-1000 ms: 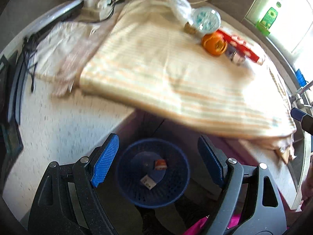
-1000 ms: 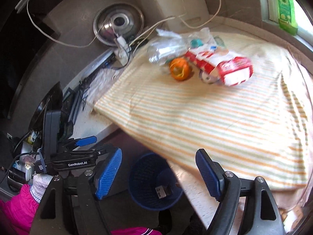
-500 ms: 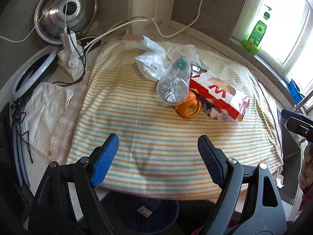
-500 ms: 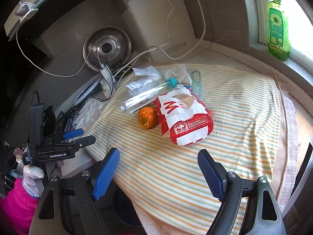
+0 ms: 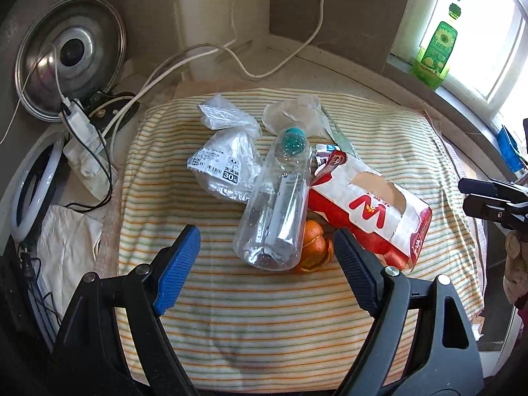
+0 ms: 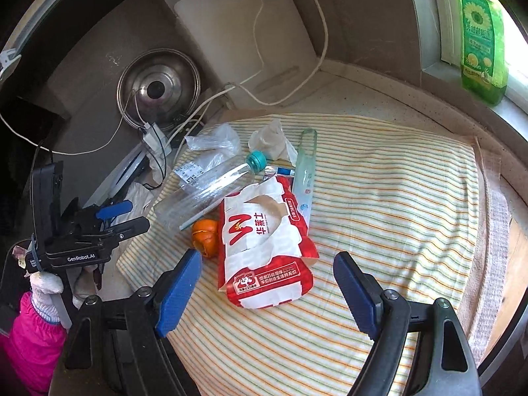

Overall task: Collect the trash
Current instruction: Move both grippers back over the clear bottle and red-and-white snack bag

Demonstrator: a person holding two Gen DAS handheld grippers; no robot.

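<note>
Trash lies piled on a striped cloth [image 5: 264, 323]: a clear plastic bottle [image 5: 274, 211] with a teal cap, a red-and-white paper bag [image 5: 369, 211], an orange peel [image 5: 313, 247], a clear plastic bag [image 5: 227, 161] and a crumpled tissue [image 5: 293, 115]. My left gripper [image 5: 264, 270] is open and empty, just in front of the bottle's base. My right gripper [image 6: 267, 293] is open and empty, with the paper bag [image 6: 264, 247] just ahead between its jaws. The bottle [image 6: 211, 191], the peel [image 6: 206, 236] and a pale tube [image 6: 305, 168] also show in the right wrist view.
A steel pot lid [image 5: 69, 62] leans on the back wall with white cables [image 5: 198, 56] and a power strip [image 5: 82, 145]. A ring light [image 5: 33, 184] lies left. A green soap bottle [image 6: 481, 36] stands on the windowsill. The left gripper shows in the right wrist view [image 6: 85, 234].
Both grippers rose from over the blue bin under the counter edge and moved in over the cloth toward the trash pile. The bin is out of view now. Both stay open.
</note>
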